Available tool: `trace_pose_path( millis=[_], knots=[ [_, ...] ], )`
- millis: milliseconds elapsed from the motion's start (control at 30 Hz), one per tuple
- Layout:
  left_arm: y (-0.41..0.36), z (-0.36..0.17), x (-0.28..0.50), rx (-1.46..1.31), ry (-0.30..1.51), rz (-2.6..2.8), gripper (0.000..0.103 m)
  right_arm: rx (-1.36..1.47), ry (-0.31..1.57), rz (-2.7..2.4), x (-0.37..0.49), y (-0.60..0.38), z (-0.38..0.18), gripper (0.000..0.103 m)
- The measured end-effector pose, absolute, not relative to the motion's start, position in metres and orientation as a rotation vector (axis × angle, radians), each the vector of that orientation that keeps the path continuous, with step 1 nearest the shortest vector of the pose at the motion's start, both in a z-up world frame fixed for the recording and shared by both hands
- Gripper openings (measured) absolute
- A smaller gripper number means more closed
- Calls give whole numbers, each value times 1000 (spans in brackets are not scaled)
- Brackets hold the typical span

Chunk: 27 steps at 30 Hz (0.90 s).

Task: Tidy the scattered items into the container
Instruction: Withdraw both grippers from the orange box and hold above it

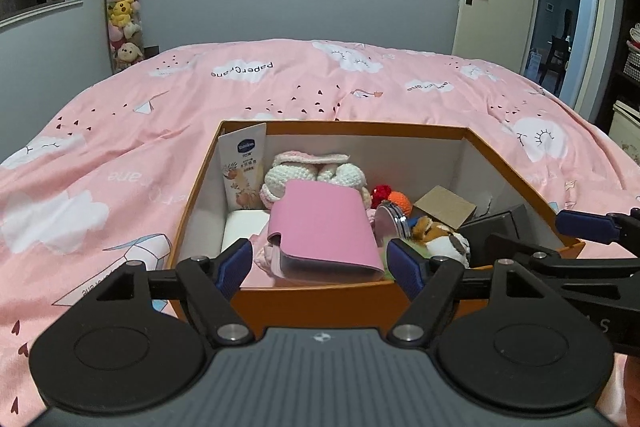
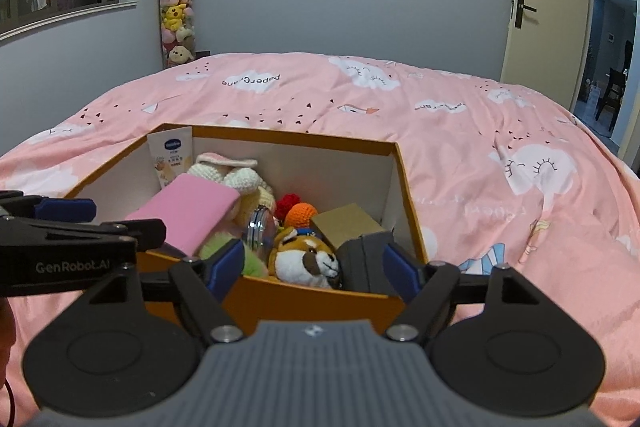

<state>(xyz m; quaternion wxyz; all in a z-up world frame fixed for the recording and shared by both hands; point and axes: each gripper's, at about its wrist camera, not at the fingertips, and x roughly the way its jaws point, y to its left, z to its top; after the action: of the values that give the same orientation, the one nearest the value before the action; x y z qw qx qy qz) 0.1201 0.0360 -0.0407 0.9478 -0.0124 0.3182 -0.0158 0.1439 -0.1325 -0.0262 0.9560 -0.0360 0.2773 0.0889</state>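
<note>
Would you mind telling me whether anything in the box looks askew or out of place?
The pink wallet lies tilted on top of the pile in the orange box, not flat, and the lotion tube leans in the far left corner, poking above the rim. Nothing looks spilled or damaged.

Orange box point(image 1: 316, 301), full of items

One box point(image 1: 312, 301), one notebook point(image 1: 324, 227), one tube point(image 1: 244, 167).
</note>
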Motion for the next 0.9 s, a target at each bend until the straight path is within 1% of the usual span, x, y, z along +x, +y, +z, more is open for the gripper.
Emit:
trace_pose_path(
  millis=[400, 900],
  knots=[
    [34, -49, 117, -4, 644, -34, 88, 28, 573, 176, 144, -143, -40, 79],
    [33, -53, 119, 3, 659, -28, 88, 26, 573, 174, 146, -140, -45, 79]
  ],
)
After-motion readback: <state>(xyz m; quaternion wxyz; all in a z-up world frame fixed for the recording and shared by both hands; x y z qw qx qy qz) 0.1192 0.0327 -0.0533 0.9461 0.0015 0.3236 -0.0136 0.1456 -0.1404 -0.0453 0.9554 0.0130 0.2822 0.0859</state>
